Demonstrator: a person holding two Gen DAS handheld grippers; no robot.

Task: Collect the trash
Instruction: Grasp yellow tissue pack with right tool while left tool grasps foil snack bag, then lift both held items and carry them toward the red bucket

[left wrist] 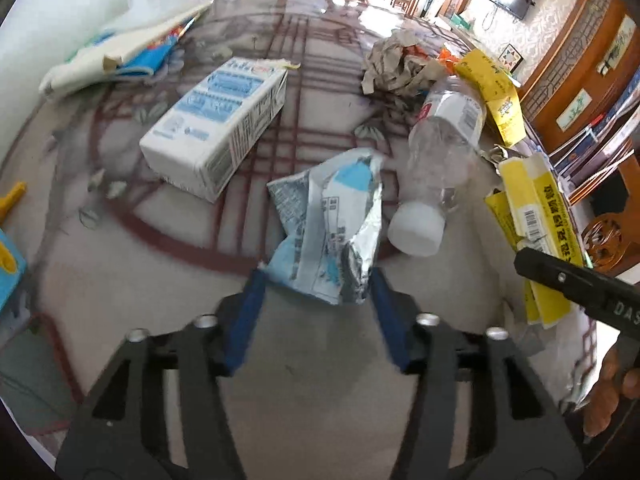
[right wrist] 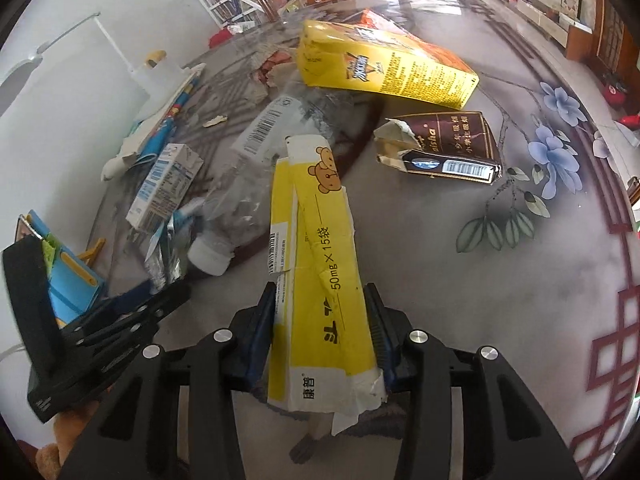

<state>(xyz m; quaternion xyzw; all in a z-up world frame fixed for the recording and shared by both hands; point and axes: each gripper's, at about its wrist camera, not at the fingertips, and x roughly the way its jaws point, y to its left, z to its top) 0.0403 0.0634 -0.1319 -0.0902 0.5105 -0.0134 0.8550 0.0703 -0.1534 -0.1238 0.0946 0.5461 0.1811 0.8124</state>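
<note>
Collecting has barely begun, by the look of it. The right gripper (right wrist: 320, 320) is clamped on a flattened yellow-and-white cardboard medicine box (right wrist: 316, 264), while the left gripper (left wrist: 318, 292) has its jaws on either side of a crumpled silver-and-blue foil wrapper (left wrist: 328, 224); whether the pads press it I cannot tell. Still lying on the bench (right wrist: 460, 280): a white-and-blue carton (left wrist: 218, 122), a clear plastic bottle (left wrist: 440, 148), a yellow drink carton (right wrist: 384, 66), a dark brown box (right wrist: 448, 148) and crumpled paper (left wrist: 396, 64).

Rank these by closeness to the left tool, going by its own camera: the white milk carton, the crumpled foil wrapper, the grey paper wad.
1. Crumpled foil wrapper: between the left tool's tips.
2. White milk carton: farther up the table, to the left.
3. Grey paper wad: farthest, upper right near the table's far edge.
</note>
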